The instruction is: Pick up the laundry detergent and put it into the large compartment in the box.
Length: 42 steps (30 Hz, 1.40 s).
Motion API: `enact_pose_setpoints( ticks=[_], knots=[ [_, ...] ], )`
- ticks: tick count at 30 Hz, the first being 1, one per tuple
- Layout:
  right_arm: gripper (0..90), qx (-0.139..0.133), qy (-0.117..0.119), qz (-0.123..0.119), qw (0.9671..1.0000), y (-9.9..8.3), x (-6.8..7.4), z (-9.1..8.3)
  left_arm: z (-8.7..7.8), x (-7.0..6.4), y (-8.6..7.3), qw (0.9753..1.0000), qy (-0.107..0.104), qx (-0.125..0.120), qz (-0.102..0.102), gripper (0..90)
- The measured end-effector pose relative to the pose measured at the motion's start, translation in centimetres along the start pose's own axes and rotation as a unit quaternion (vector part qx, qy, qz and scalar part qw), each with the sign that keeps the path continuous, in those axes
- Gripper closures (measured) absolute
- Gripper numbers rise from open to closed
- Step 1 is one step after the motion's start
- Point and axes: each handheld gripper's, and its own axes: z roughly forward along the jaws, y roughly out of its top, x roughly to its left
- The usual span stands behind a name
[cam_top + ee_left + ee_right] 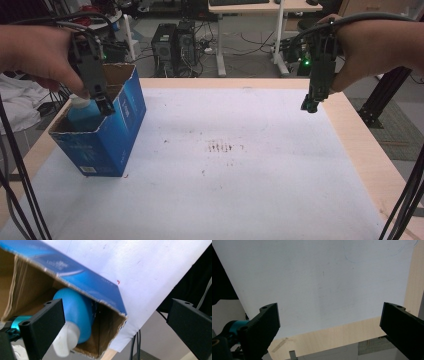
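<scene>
Left of the high view: open-topped blue printed cardboard box (107, 135) sits on the white paper-covered table (240, 190), near the left edge. Inside it, a blue plastic bottle with a white cap (82, 114).

Left gripper (100, 97) hangs right over the box mouth, tips at about rim level, just beside the bottle top. In the left gripper view its jaws stand wide apart, nothing between them. Released, not gripping.

Key relation: in the left gripper view the bottle (77, 315) lies at lower left of frame, partly behind the left-hand jaw, not centred in the gap. White cap (65, 341) points toward the camera and down-frame; the body runs up and away under the blue box wall (82, 282). So the long axis is roughly along the gripper's line of sight, tilted, with the bottle leaning into the box corner. Whether the jaw touches the bottle I can't tell.

My read: for a grasp, the gripper needs to shift toward frame-left to straddle the neck or body. The box wall is tight against the bottle on one side, so clearance looks poor there.

Right of the high view: right gripper (311, 102) hovers above the table's far right, well apart from the box. Right gripper view shows jaws spread wide over bare white paper and the wood table edge (342, 337), empty.

Left hand is clearly nearer to the bottle.
</scene>
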Motion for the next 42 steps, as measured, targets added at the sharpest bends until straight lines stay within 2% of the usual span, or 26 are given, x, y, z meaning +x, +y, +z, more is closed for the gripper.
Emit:
enact_pose_setpoints(
  ticks=[2, 6, 7, 8, 12, 13, 15, 19, 24, 31, 36, 40, 42],
  knots=[
    [1.8, 0.0, 0.0, 0.0, 1.0, 0.0, 0.0, 0.0, 0.0, -0.3, 0.3, 1.0, 0.0, -0.001, 0.005, 1.6],
    [1.8, 0.001, 0.001, 0.001, 1.0, 0.0, 0.0, 0.0, -0.1, -1.8, 1.8, 0.999, 0.005, -0.006, 0.044, 1.6],
    [1.8, 0.001, 0.001, 0.001, 1.0, 0.0, 0.0, 0.0, -0.1, -1.8, 1.8, 0.999, 0.005, -0.006, 0.044, 1.7],
    [1.8, 0.002, 0.001, 0.001, 1.0, 0.0, 0.0, 0.0, 0.0, -2.6, 2.6, 0.9981, 0.001, -0.008, 0.061, 1.7],
    [1.8, 0.0, 0.002, 0.002, 1.0, 0.1, 0.0, 0.1, 0.2, -3.7, 3.9, 0.9954, -0.004, -0.005, 0.096, 1.6],
    [1.8, 0.0, 0.002, 0.002, 1.0, 0.1, 0.0, 0.1, 0.2, -3.7, 3.9, 0.9954, -0.004, -0.005, 0.096, 1.7],
    [1.8, 0.001, 0.0, 0.001, 1.0, 0.1, 0.0, 0.1, 0.6, -4.3, 4.6, 0.9932, -0.011, -0.005, 0.116, 1.6],
    [1.8, 0.003, 0.002, 0.0, 1.0, 0.1, 0.0, 0.1, 1.2, -4.9, 5.2, 0.9906, -0.02, -0.002, 0.135, 1.6],
    [1.8, 0.0, 0.001, -0.006, 1.0, 0.4, 0.3, 0.0, 2.1, -5.3, 5.7, 0.9888, -0.02, 0.0, 0.148, 1.7],
    [1.8, -0.002, 0.0, -0.007, 1.0, 0.6, 0.3, -0.1, 3.6, -5.0, 6.6, 0.9847, -0.011, -0.005, 0.174, 1.7],
    [1.8, 0.0, 0.0, -0.01, 1.0, 0.5, -0.1, -0.2, 4.5, -4.6, 7.3, 0.9833, -0.014, 0.0, 0.181, 1.7],
    [1.8, -0.007, 0.003, -0.003, 1.0, 0.3, -0.3, -0.2, 5.1, -4.3, 7.5, 0.9834, -0.02, 0.002, 0.18, 1.7],
    [1.8, -0.001, 0.004, -0.004, 1.0, 0.2, -0.5, -0.1, 5.3, -4.1, 7.6, 0.9831, -0.019, 0.003, 0.182, 1.7]
  ],
)
